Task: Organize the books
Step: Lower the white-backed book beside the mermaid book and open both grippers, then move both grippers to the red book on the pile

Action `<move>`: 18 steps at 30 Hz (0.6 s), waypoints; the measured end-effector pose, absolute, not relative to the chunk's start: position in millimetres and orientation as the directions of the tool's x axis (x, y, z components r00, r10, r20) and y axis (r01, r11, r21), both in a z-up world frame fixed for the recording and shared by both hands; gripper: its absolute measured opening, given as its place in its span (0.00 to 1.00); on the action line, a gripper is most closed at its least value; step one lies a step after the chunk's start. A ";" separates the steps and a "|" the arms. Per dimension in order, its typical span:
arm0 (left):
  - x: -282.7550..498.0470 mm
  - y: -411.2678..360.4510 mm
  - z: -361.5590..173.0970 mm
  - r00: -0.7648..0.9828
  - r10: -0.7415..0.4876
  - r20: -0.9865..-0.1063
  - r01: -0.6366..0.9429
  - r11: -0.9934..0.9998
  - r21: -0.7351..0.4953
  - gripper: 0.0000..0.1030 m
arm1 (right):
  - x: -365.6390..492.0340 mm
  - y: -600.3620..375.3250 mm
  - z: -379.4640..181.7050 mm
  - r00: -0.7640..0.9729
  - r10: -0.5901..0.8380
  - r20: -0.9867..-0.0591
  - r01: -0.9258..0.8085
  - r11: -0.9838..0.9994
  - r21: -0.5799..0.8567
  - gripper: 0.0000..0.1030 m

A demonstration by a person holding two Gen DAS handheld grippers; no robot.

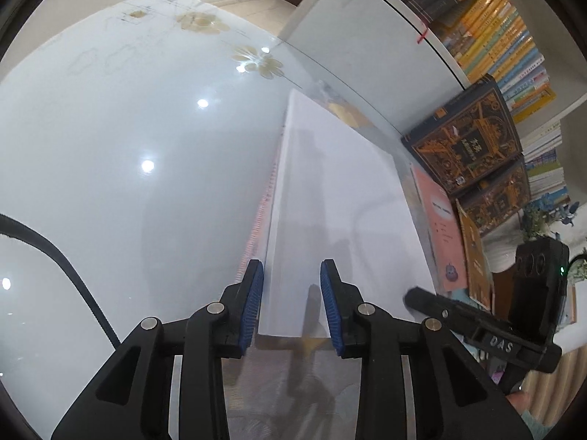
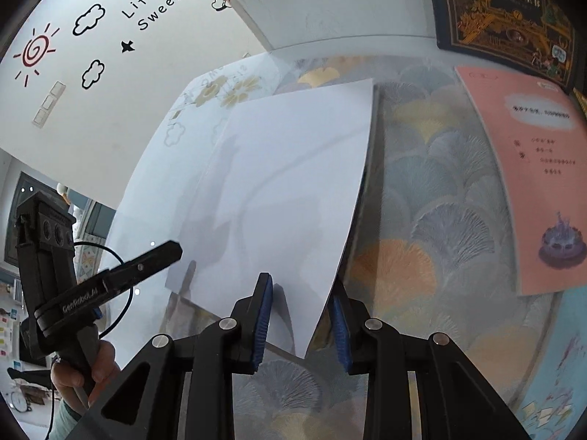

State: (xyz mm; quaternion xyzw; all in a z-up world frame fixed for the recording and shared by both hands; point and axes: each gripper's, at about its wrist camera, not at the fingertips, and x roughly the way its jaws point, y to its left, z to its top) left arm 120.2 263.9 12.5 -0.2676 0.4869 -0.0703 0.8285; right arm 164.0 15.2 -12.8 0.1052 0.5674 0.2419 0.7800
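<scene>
A large white-covered book (image 1: 348,201) lies flat where the glossy white table (image 1: 128,146) meets a patterned cloth (image 2: 422,220). My left gripper (image 1: 291,266) hovers over its near left corner, blue pads a little apart: one beside the book's side face, the other above the cover. My right gripper (image 2: 301,286) straddles the white book's (image 2: 286,183) other near corner, and cloth shows between that corner and one pad. Neither pair of pads presses on it. Each view shows a finger of the opposite gripper: the right one's (image 1: 425,297) and the left one's (image 2: 157,255).
A pink booklet (image 2: 532,168) lies on the cloth to the right, beside an orange-brown book (image 1: 475,256). A dark ornate book (image 1: 466,139) leans against a white bookcase (image 1: 367,55) full of spines (image 1: 506,44). A hand (image 2: 91,366) holds the left gripper. A black cable (image 1: 55,256) crosses the table.
</scene>
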 end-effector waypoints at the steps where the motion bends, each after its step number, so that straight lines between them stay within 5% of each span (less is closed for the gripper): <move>1: 119.5 265.6 14.1 0.523 -0.368 -0.769 -0.152 0.847 -0.509 0.27 | 162.2 17.7 -12.7 0.238 0.500 -0.833 -0.263 0.858 0.440 0.29; 10: 97.8 254.4 38.5 0.549 -0.270 -0.791 -0.149 0.900 -0.410 0.27 | 140.9 3.6 -8.4 0.229 0.507 -0.831 -0.257 0.855 0.450 0.29; 18: 64.5 189.9 74.2 0.538 -0.355 -0.764 0.018 0.912 -0.410 0.30 | 67.2 -76.4 24.8 0.312 0.498 -0.809 -0.174 0.867 0.467 0.30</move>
